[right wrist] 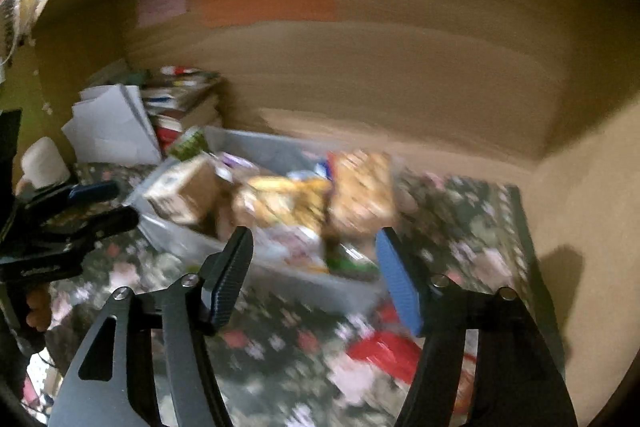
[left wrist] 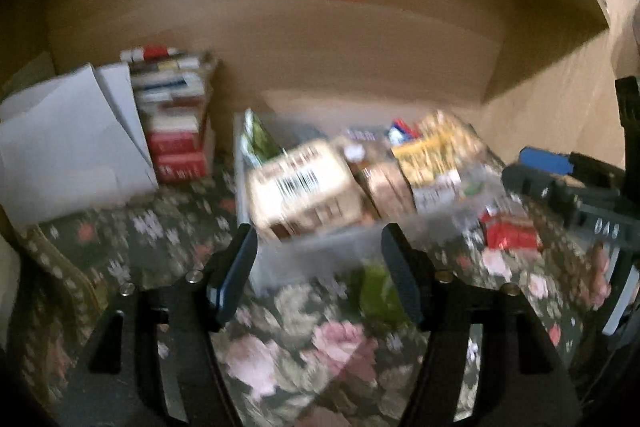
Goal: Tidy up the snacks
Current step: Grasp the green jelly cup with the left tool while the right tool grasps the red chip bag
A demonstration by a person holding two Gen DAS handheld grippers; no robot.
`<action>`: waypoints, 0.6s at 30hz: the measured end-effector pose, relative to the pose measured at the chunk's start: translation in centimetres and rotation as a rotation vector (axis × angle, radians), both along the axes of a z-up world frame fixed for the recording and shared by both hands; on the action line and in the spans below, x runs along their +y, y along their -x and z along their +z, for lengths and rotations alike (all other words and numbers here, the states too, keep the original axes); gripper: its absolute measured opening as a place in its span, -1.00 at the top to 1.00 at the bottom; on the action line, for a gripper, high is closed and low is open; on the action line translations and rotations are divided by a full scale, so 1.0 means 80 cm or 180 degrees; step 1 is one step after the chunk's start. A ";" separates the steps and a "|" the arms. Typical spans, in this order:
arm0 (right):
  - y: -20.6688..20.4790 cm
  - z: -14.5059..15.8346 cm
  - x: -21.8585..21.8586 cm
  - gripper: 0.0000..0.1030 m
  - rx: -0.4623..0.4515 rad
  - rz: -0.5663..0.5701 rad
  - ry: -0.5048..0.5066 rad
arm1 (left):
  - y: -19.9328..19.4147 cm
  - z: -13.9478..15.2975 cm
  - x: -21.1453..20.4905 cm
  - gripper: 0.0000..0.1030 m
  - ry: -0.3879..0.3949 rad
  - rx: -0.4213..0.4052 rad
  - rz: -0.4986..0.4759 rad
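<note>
Left tool and right tool both hover with jaws spread wide, empty.

A clear plastic bin sits on the floral table, packed with blurred snack packs: a tan barcode pack at 9 o'clock, a yellow pack at 3 o'clock. A red packet lies outside at 3 o'clock; a green packet at 6 o'clock.

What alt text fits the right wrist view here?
Blurred view over the open, empty right gripper toward a clear bin packed with snack packets on a floral tablecloth. A red packet lies loose nearby; the left gripper shows at left.
</note>
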State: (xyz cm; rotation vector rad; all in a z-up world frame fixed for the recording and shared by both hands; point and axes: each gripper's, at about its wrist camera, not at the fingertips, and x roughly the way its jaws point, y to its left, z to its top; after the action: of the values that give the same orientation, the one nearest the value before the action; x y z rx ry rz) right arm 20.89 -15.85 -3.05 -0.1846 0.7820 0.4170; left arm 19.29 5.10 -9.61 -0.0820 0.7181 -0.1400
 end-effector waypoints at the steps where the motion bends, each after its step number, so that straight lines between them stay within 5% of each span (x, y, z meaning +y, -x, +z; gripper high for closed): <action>1: 0.000 -0.003 -0.013 -0.20 0.0029 -0.0085 0.0005 | 0.003 -0.006 -0.005 -0.25 0.0008 0.0047 -0.0022; 10: -0.014 -0.039 -0.100 -0.38 0.0377 -0.0628 0.0053 | -0.001 -0.051 -0.039 -0.25 0.0039 0.0350 -0.0137; 18: -0.035 -0.066 -0.111 -0.56 0.0576 -0.0535 0.0124 | -0.022 -0.075 -0.069 -0.25 -0.0090 0.0522 -0.0262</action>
State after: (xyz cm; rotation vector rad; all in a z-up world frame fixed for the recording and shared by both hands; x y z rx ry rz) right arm 23.71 -24.73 -8.36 -0.1171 0.9764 0.2615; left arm 21.05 -0.41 -15.57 -0.0371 0.8872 -0.2034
